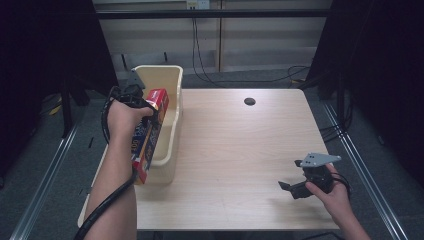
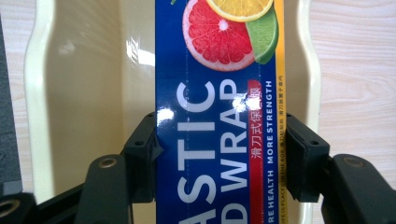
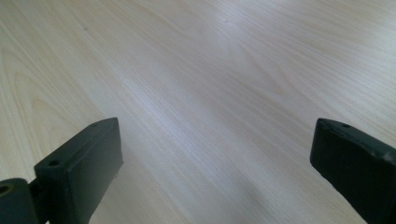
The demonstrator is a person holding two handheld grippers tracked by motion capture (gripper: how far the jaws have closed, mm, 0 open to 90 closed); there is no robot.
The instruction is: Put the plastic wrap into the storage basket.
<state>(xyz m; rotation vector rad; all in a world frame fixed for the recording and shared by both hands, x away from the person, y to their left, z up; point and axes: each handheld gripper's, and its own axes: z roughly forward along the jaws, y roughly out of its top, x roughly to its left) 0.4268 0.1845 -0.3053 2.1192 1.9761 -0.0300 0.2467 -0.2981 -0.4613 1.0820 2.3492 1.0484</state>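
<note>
Left gripper [image 1: 134, 96]: held at the far left of the table, jaws clamped across the width of the plastic wrap box [image 1: 148, 132], one pad on each long edge, as seen in the left gripper view.
Plastic wrap box: a long blue carton with red ends and a citrus print [image 2: 219, 93]; it is carried lengthwise over the near part of the bin, far end higher, above the rim and not yet set inside.
Handling of the box: judged light and stiff along its length, with thin cardboard walls that may dent under a hard squeeze; the glossy print is probably slippery. A hold across the narrow width near the middle is judged best, since an end grip lets the long carton swing.
Bin [image 1: 176, 85]: a cream plastic tub standing at the left edge of the table, its floor seen bare beneath the box.
Table [image 1: 240, 150]: pale wood, with a small dark spot at the far centre.
Right gripper [image 1: 295, 187]: held low at the near right, jaws apart, with bare wood between them.
</note>
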